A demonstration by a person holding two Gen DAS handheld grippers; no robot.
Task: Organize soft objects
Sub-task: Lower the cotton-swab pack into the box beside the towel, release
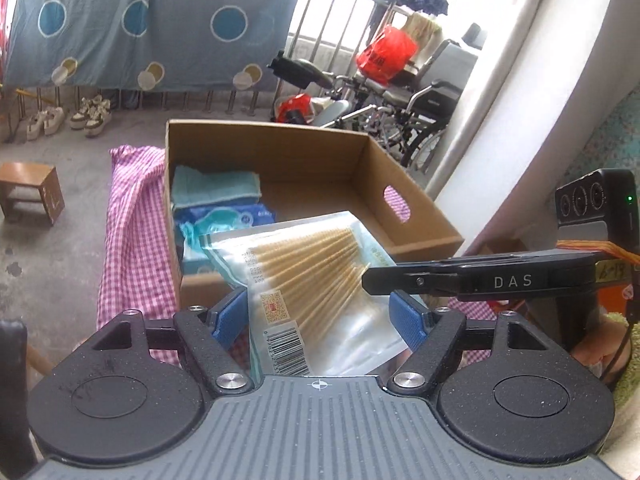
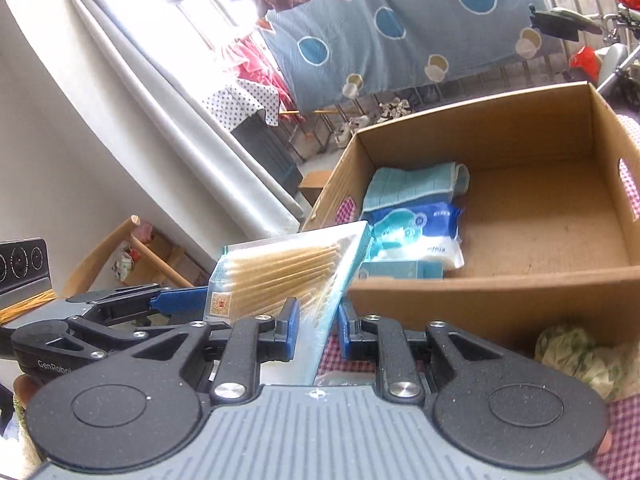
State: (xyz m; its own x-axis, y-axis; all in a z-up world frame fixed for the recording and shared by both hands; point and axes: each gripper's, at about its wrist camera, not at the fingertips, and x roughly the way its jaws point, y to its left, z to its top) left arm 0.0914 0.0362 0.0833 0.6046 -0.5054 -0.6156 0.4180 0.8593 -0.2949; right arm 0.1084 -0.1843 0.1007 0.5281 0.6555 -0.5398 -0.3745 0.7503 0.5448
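Observation:
A clear bag of cotton swabs [image 1: 312, 276] hangs in front of an open cardboard box [image 1: 280, 140]. My left gripper [image 1: 318, 316] is wide open around the bag's lower part, its blue pads [image 1: 230, 318] apart from it. My right gripper [image 2: 318, 320] is shut on the bag's edge [image 2: 280, 276] and also shows in the left wrist view [image 1: 472, 280], reaching in from the right. The box [image 2: 480, 296] holds a folded teal towel [image 2: 412, 186], a blue tissue pack [image 2: 416, 232] and a teal carton [image 2: 400, 270].
The box stands on a pink checked cloth [image 1: 136, 232]. A crumpled green-patterned cloth [image 2: 580, 356] lies beside the box. A small wooden stool [image 1: 30, 190], shoes [image 1: 68, 116] and a wheelchair [image 1: 400, 104] stand on the concrete floor. A wooden chair [image 2: 132, 256] is at left.

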